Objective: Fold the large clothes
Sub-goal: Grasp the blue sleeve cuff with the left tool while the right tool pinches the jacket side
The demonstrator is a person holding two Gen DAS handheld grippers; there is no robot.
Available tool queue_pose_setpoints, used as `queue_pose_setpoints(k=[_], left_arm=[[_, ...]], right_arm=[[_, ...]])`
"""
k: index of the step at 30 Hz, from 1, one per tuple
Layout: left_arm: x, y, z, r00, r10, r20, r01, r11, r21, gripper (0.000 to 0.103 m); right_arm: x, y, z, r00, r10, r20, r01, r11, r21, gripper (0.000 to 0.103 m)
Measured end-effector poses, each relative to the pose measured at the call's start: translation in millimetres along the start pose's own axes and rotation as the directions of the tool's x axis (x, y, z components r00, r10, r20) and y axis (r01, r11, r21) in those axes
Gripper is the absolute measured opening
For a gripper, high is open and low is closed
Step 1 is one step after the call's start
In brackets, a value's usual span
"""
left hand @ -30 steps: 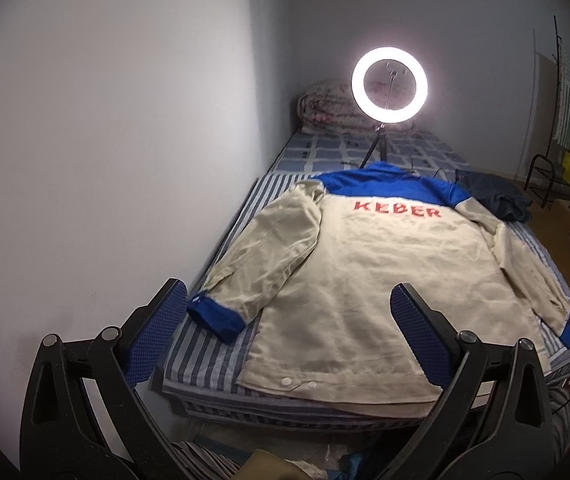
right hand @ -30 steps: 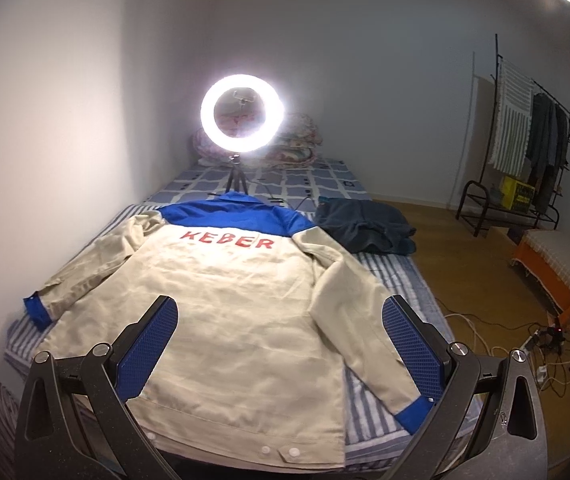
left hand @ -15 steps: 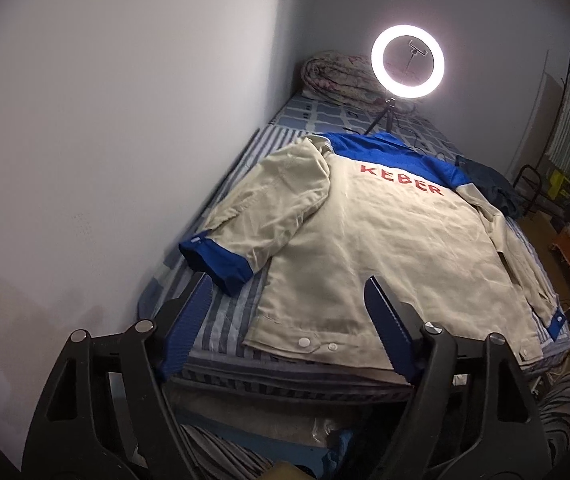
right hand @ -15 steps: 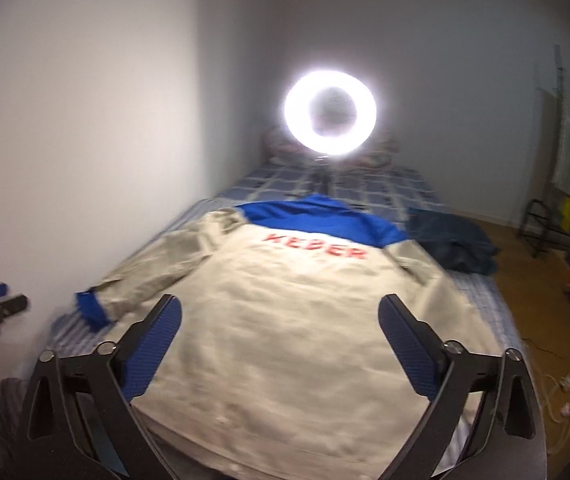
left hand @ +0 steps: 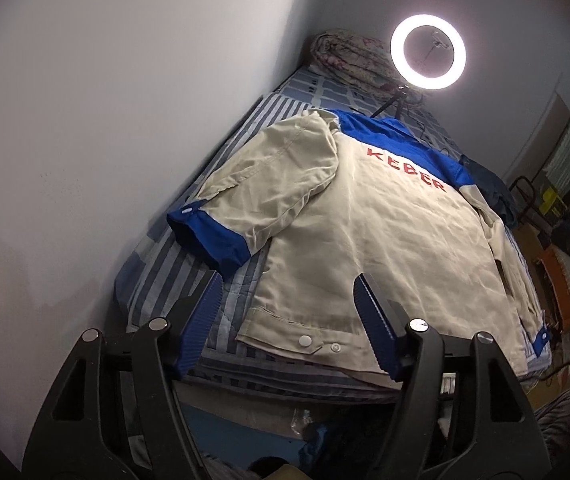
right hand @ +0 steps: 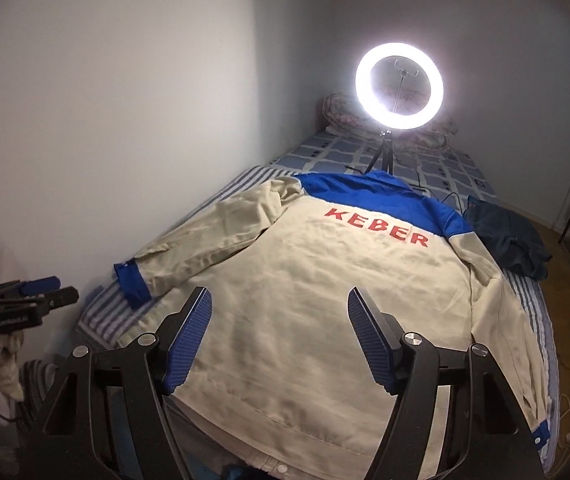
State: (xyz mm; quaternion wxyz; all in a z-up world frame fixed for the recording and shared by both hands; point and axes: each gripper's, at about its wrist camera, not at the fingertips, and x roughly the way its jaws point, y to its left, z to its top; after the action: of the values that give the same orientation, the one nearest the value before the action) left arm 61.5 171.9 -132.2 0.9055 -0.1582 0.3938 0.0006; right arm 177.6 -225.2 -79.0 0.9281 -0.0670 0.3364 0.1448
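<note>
Both tongs, left (left hand: 287,328) and right (right hand: 279,338), have just been narrowed but hold nothing; the jacket (right hand: 325,300) hem should be pinched at its corners, evenly.

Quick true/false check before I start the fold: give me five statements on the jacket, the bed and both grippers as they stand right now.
1. The jacket lies spread back-side up, red lettering showing. True.
2. The left gripper is clamped on the jacket's hem. False: its jaws have just been closing, but they stand apart with no fabric between the pads.
3. A lit ring light stands on the bed beyond the collar. True.
4. The sleeve nearest the wall is already folded across the jacket's back. False: it lies out to the side, its blue cuff on the striped sheet.
5. The right gripper holds nothing. True; its jaws have also just been closing, over the lower back panel.
</note>
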Motion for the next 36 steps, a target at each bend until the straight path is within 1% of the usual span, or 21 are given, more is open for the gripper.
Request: queue_pose_setpoints(k=[2,4,7,8,10,12,14,17,19,20,21,22,23,24,25,26,31,33,34,35,36], left_arm=[[11.6,8.2,2.0,1.000,-0.009,-0.028,0.007,0.998,-0.066,0.070],[21.0,15.4,2.1,0.999,0.004,-0.038,-0.009,0.993,-0.116,0.070],[34.1,26.0,-1.4,0.998,0.038,-0.052,-0.047,0.983,-0.176,0.061],[37.9,30.5,-3.1,0.997,0.050,-0.060,-0.061,0.977,-0.205,0.061],[41.3,37.2,-5.5,0.996,0.057,-0.070,-0.072,0.966,-0.250,0.059],[40.7,38.5,-6.4,0.995,0.072,-0.071,-0.088,0.961,-0.262,0.057],[37.7,35.8,-6.9,0.994,0.088,-0.064,-0.101,0.964,-0.247,0.057],[37.7,36.8,-7.9,0.995,0.081,-0.063,-0.094,0.968,-0.232,0.057],[40.8,38.3,-7.2,0.994,0.080,-0.068,-0.093,0.970,-0.224,0.057],[42.7,40.5,-6.8,0.995,0.077,-0.071,-0.091,0.970,-0.225,0.057],[44.9,42.5,-5.9,0.995,0.073,-0.073,-0.088,0.970,-0.226,0.057],[46.3,44.3,-5.4,0.995,0.072,-0.075,-0.087,0.970,-0.227,0.057],[47.8,46.7,-4.6,0.995,0.069,-0.073,-0.084,0.970,-0.228,0.057],[48.9,48.7,-4.0,0.995,0.068,-0.072,-0.082,0.970,-0.229,0.057],[50.6,51.2,-3.0,0.995,0.066,-0.070,-0.081,0.970,-0.231,0.057],[52.9,53.8,-1.7,0.996,0.063,-0.070,-0.078,0.970,-0.232,0.057],[64.4,60.3,1.8,0.995,0.062,-0.076,-0.078,0.972,-0.222,0.057],[67.1,61.8,1.9,0.995,0.067,-0.076,-0.082,0.973,-0.215,0.057],[68.2,63.5,2.0,0.995,0.067,-0.077,-0.083,0.973,-0.217,0.057],[69.0,65.7,2.3,0.995,0.065,-0.077,-0.080,0.972,-0.222,0.057],[69.7,68.2,2.7,0.995,0.062,-0.077,-0.078,0.971,-0.226,0.057]], right_arm=[[12.3,-5.7,0.0,1.000,0.020,-0.010,-0.020,1.000,-0.008,0.070],[25.1,-11.8,-1.1,0.999,0.046,-0.017,-0.046,0.999,-0.012,0.070],[45.2,-15.9,-0.6,0.991,0.128,-0.029,-0.128,0.992,0.009,0.070],[54.4,-14.4,1.1,0.985,0.167,-0.039,-0.166,0.986,0.021,0.065],[73.8,-6.7,4.6,0.969,0.236,-0.073,-0.233,0.971,0.048,0.058],[104.2,4.0,9.4,0.930,0.346,-0.129,-0.332,0.936,0.116,0.058],[143.2,16.5,10.3,0.880,0.443,-0.174,-0.403,0.888,0.222,0.059],[193.8,39.9,1.4,0.810,0.539,-0.228,-0.443,0.819,0.363,0.059],[225.4,57.6,-5.8,0.773,0.576,-0.268,-0.435,0.787,0.438,0.059],[236.9,63.6,-9.3,0.757,0.590,-0.278,-0.432,0.773,0.465,0.059],[252.8,70.8,-13.3,0.746,0.597,-0.293,-0.409,0.760,0.505,0.059],[262.8,73.7,-15.9,0.742,0.598,-0.303,-0.389,0.752,0.532,0.059],[278.8,78.2,-20.3,0.729,0.611,-0.309,-0.361,0.727,0.585,0.059],[286.2,80.1,-21.7,0.721,0.622,-0.306,-0.353,0.709,0.611,0.059],[297.2,83.9,-23.6,0.714,0.630,-0.305,-0.334,0.690,0.642,0.059],[303.0,86.9,-23.8,0.715,0.627,-0.309,-0.321,0.687,0.652,0.059],[324.3,109.2,-13.5,0.730,0.581,-0.359,-0.276,0.732,0.623,0.059],[327.8,118.7,-5.7,0.729,0.579,-0.364,-0.280,0.738,0.614,0.059],[328.0,121.5,-3.9,0.726,0.584,-0.364,-0.288,0.738,0.611,0.045],[329.2,126.7,-1.3,0.706,0.596,-0.384,-0.299,0.741,0.601,0.012],[327.8,128.2,0.4,0.697,0.597,-0.397,-0.303,0.747,0.592,0.004]])
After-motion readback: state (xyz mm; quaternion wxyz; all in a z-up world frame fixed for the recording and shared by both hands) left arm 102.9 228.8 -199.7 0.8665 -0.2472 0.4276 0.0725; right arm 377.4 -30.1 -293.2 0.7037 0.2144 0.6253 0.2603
